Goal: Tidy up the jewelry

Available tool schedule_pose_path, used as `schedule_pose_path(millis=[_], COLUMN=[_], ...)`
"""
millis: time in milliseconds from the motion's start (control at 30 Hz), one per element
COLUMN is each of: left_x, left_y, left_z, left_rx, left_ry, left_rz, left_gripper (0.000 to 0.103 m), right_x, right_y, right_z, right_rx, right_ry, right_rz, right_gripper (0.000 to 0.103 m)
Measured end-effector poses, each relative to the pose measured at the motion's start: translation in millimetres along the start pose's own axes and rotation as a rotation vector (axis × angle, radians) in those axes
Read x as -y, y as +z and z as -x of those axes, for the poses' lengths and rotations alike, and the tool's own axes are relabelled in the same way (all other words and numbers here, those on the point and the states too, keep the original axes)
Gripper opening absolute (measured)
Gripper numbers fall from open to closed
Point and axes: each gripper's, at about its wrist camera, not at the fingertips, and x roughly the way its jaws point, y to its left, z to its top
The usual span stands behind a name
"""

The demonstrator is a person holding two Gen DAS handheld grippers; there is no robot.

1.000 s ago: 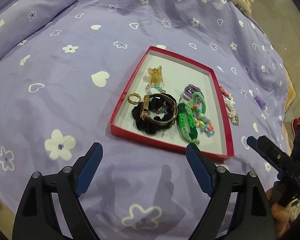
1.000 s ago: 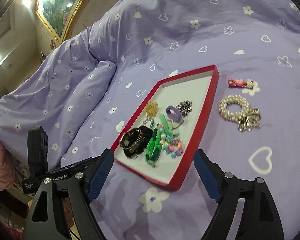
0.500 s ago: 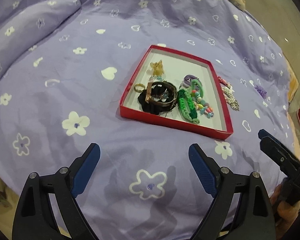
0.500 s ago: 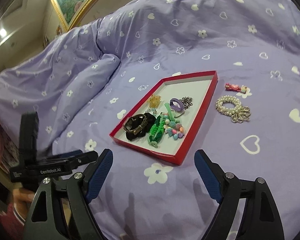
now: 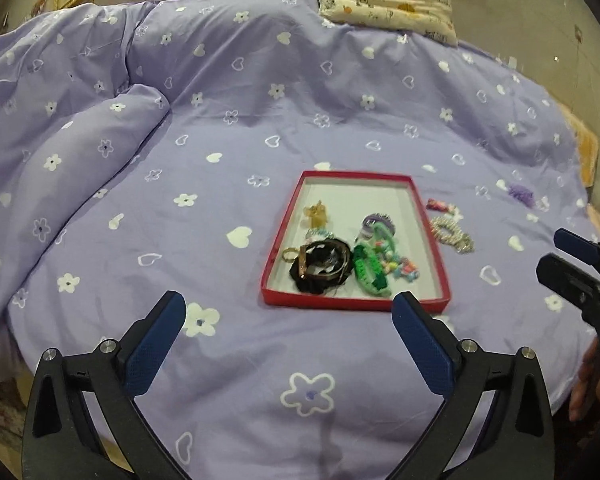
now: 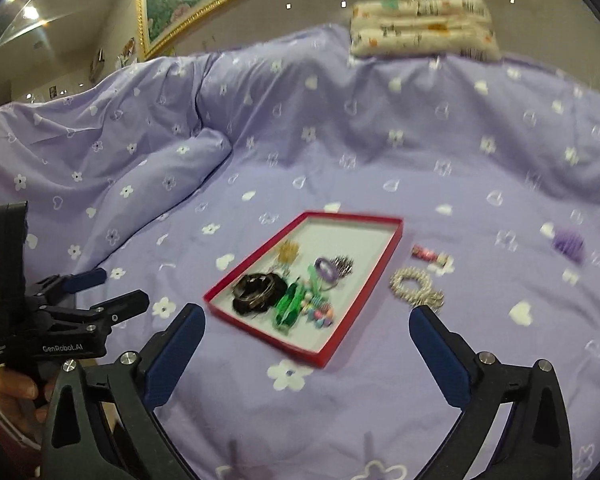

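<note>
A red-rimmed tray (image 5: 432,240) (image 6: 364,300) lies on the purple bedspread. It holds a black scrunchie with a bangle (image 5: 320,266) (image 6: 258,290), a green braided band (image 5: 370,270) (image 6: 288,308), coloured beads (image 5: 402,270), a purple piece (image 5: 374,222) (image 6: 326,268) and an amber charm (image 5: 316,212). A pearl bracelet (image 5: 450,232) (image 6: 414,286), a pink clip (image 5: 438,205) (image 6: 426,254) and a purple scrunchie (image 5: 520,194) (image 6: 568,244) lie on the bed right of the tray. My left gripper (image 5: 288,328) and right gripper (image 6: 306,338) are open, empty, held back from the tray.
A rolled duvet fold (image 5: 80,152) lies at the left. A patterned pillow (image 5: 388,4) sits at the bed's far end. The bed's near edge is just below both grippers. The right gripper shows at the right of the left wrist view (image 5: 576,264).
Both grippers have pulled back and up from the tray, so it looks smaller and farther. Both stay open. The jewelry has not moved.
</note>
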Motion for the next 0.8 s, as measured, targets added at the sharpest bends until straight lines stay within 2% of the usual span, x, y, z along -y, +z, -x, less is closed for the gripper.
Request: schedule_pose_path(millis=[233,400,800], left_x=[1.7,0.3,2.4], left_y=[-19.0,-30.1,-33.8], left_z=[-18.7,-28.5,-32.7], left_rx=[0.01,-0.008,-0.006], left_ry=[0.071,0.07,0.102], left_rz=[0.0,0.003,-0.004], left_gripper=[0.103,0.103,0.103], right_x=[-6.6,-5.7,-5.1], right_y=[-30.6,-46.0,-53.5], right_z=[-29.5,-46.9,-55.0], right_rx=[-0.035,-0.073,-0.095], right_ry=[-0.023,-0.022,-0.008], right_rz=[0.001,-0.001,-0.007], right_gripper=[0.103,0.103,0.103])
